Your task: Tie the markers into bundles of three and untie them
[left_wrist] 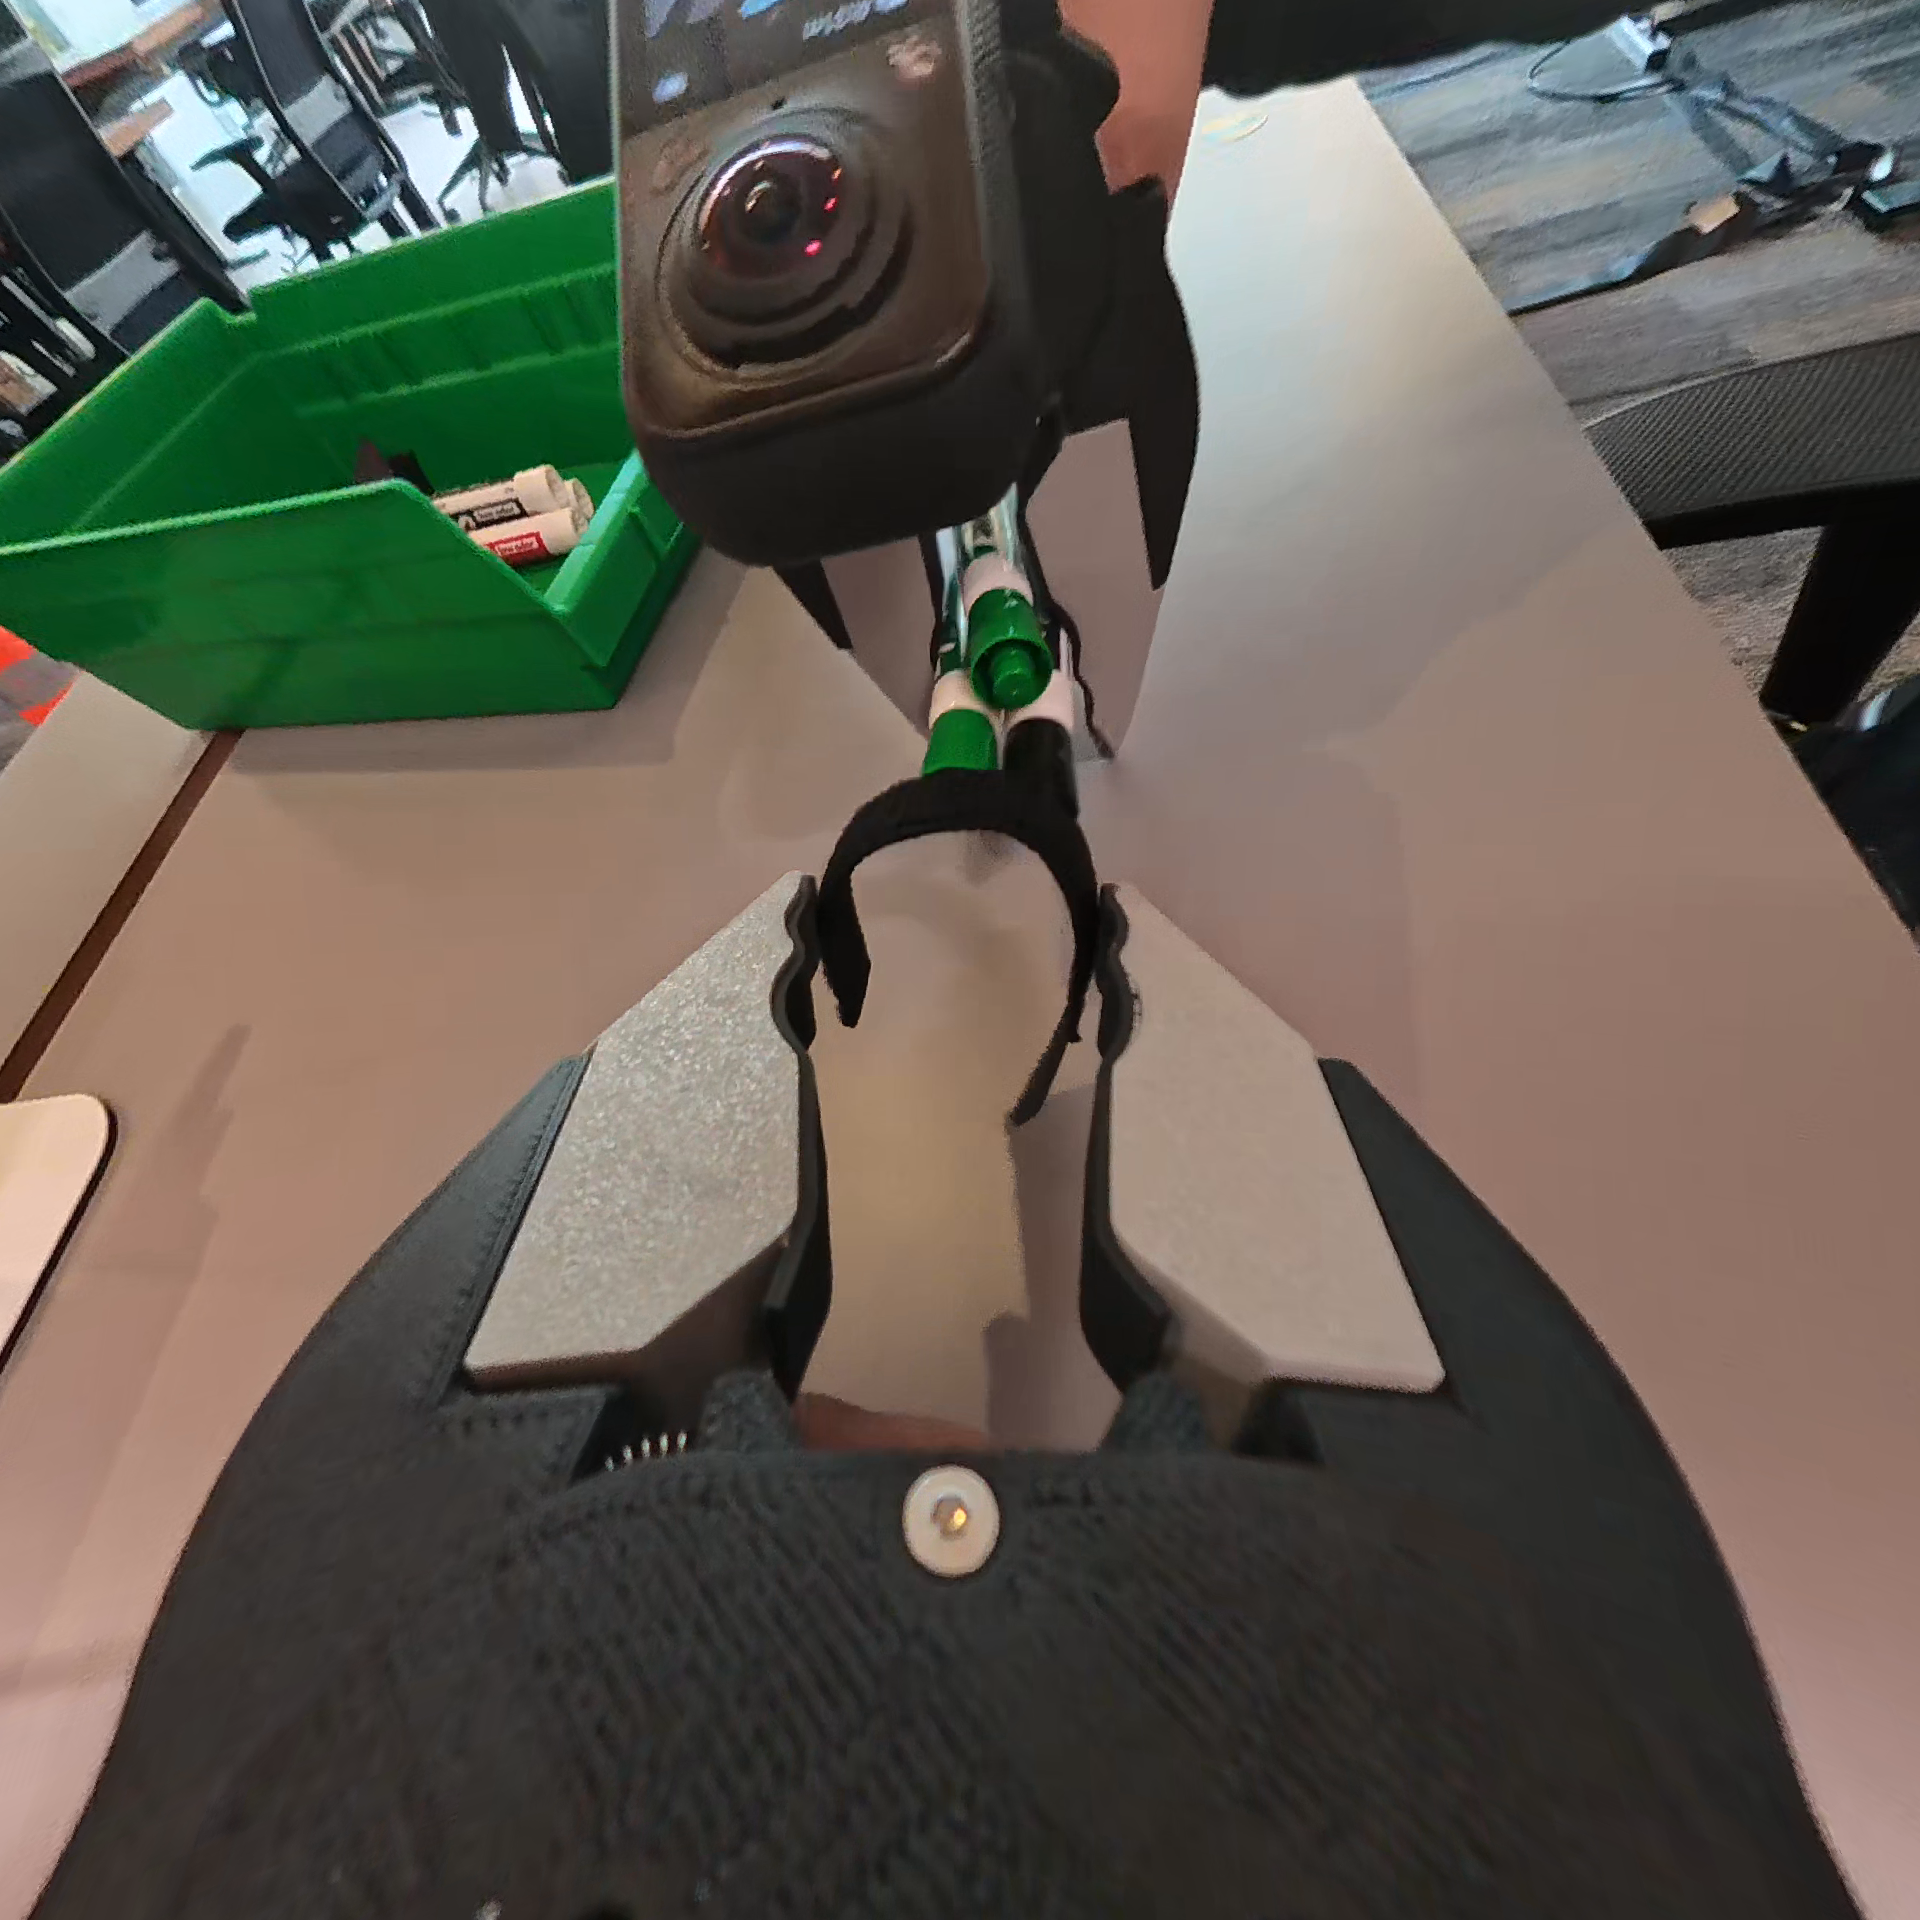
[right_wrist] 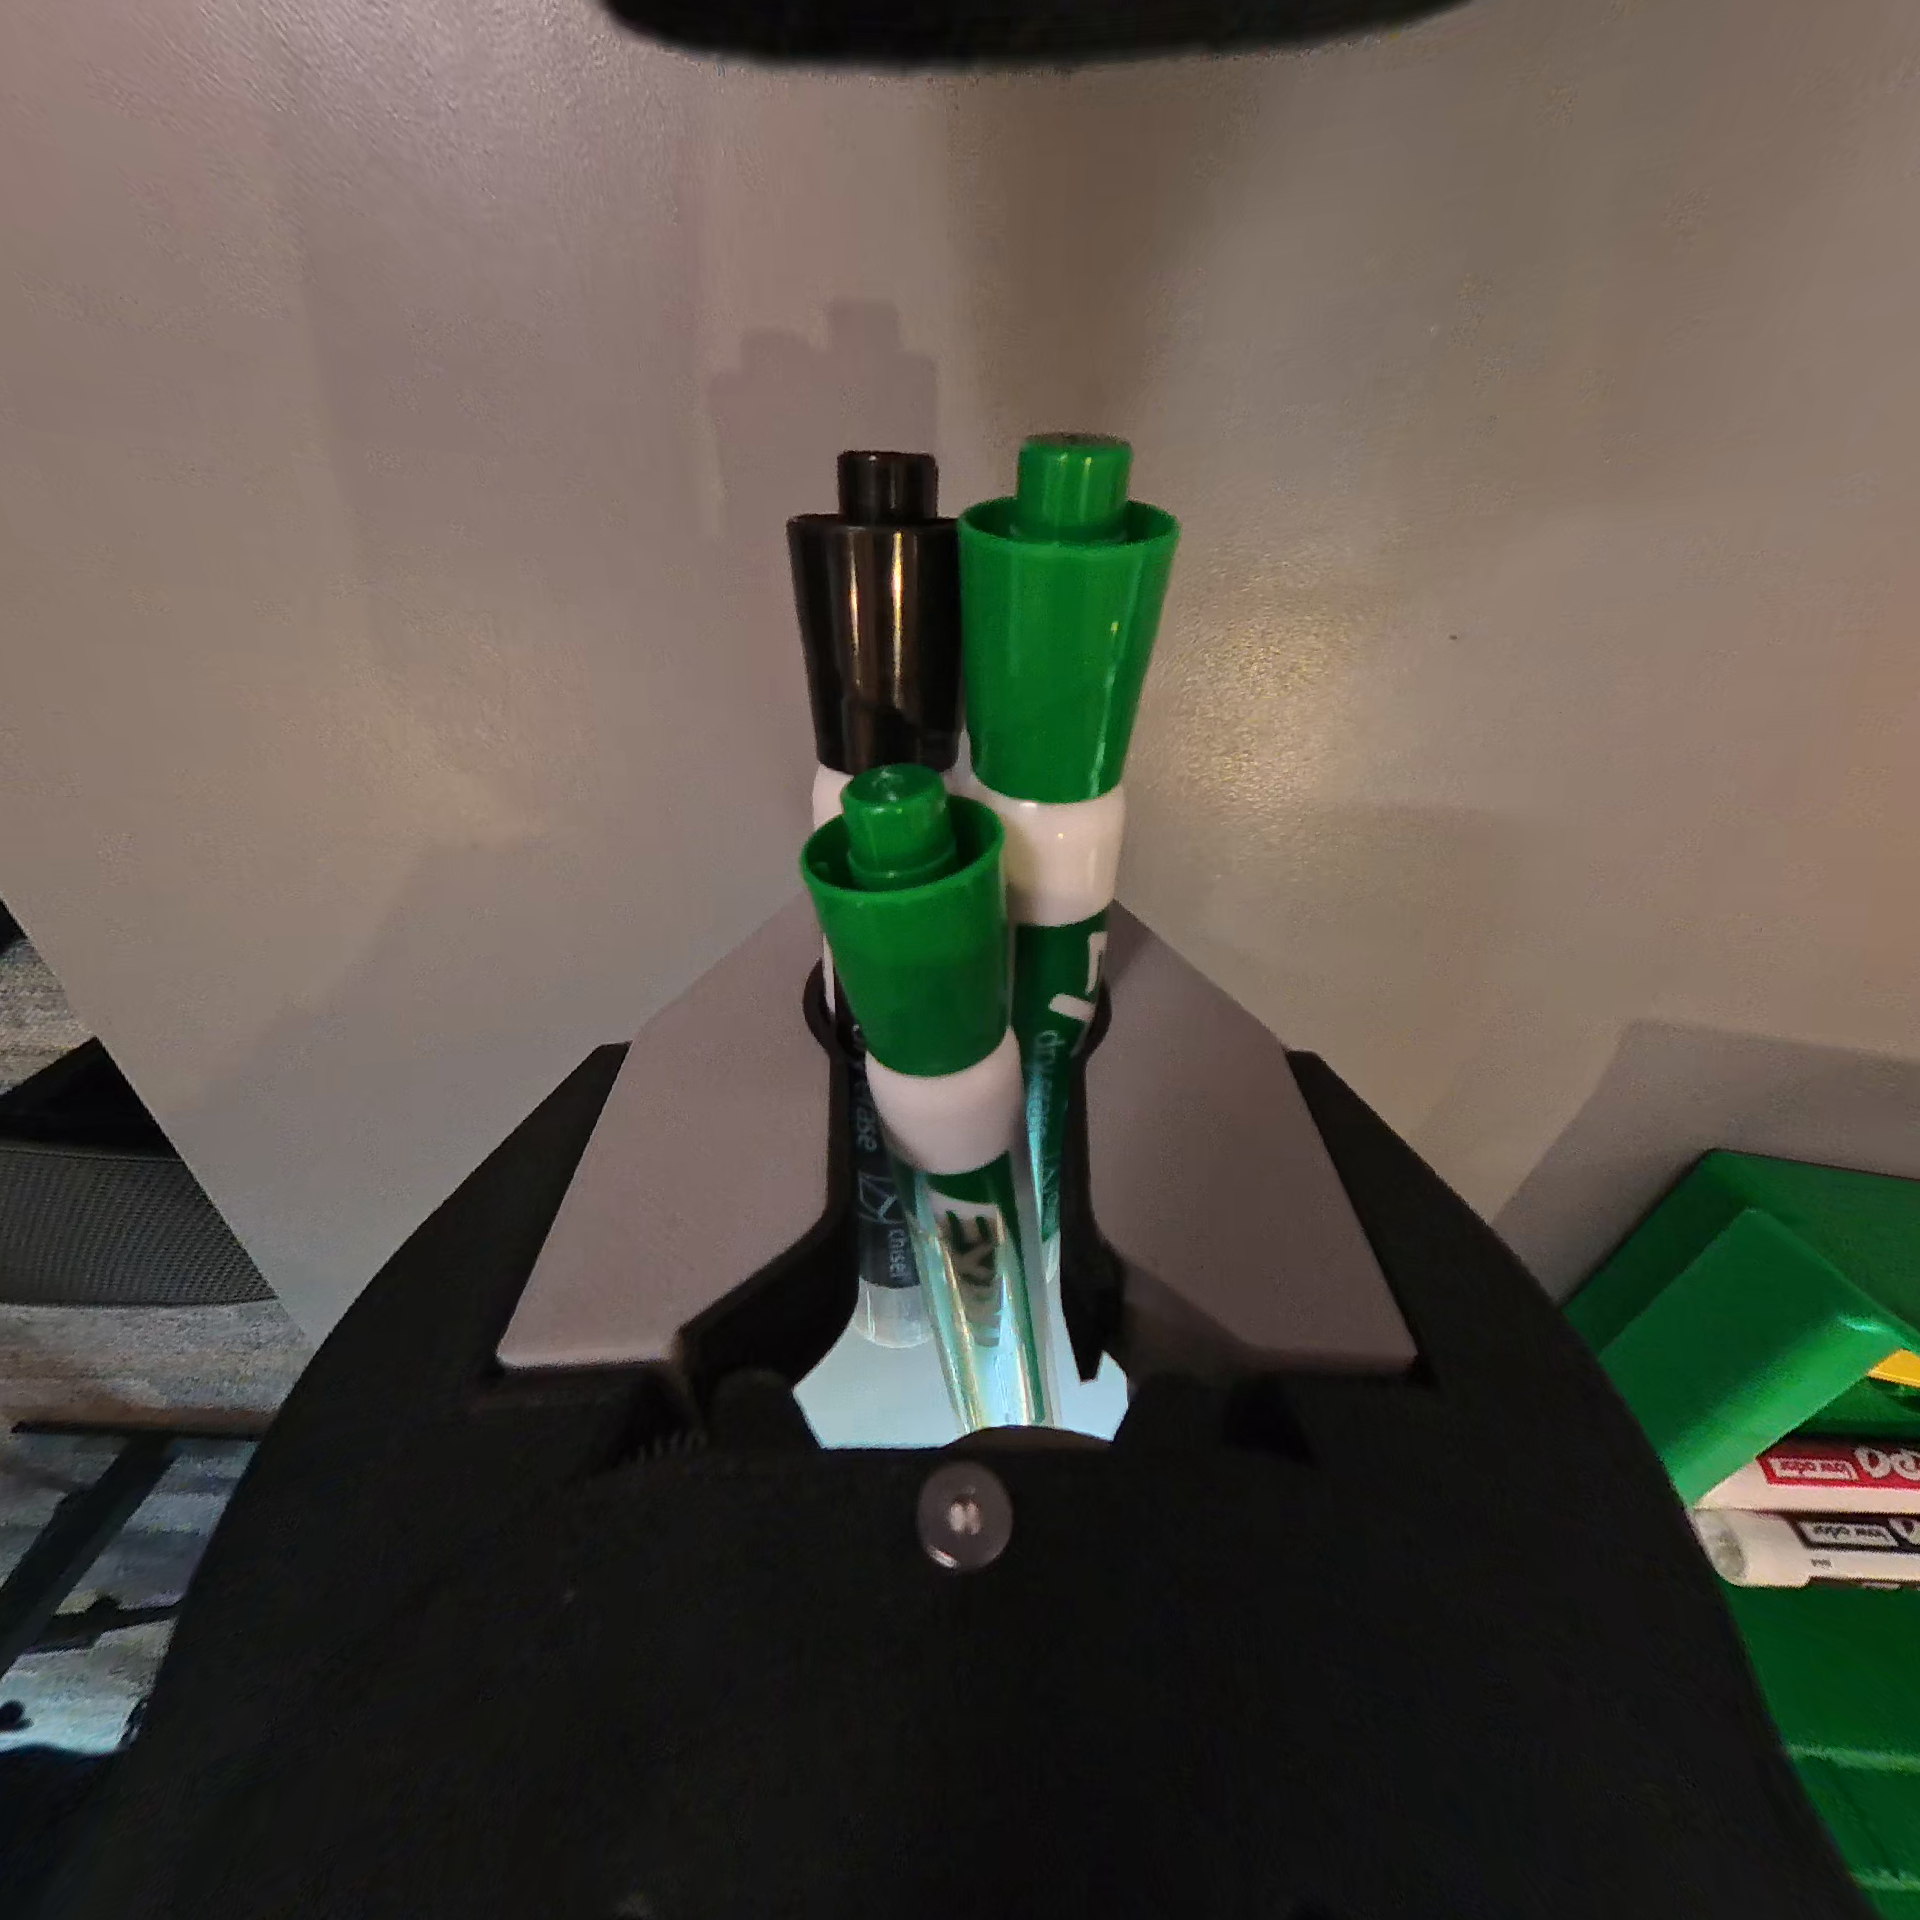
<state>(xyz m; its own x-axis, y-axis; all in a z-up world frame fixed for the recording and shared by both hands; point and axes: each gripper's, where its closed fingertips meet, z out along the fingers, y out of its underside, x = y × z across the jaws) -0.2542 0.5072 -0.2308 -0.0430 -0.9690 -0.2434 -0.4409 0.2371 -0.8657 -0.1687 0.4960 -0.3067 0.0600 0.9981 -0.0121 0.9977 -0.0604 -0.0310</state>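
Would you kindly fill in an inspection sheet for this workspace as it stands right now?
Surface: pale table, bare around the work.
Job's things: three markers, two green-capped and one black-capped, bunched together; black strap curved open in front of them, not wrapped round them.
Clutter: green bin with more markers inside; pale flat thing at the table's left edge.
Grippers: right claw clamps the three markers; left claw spread, the strap's ends lying against its fingertips.
Cables: some on the floor beyond the table.
Surroundings: office chairs, carpet.
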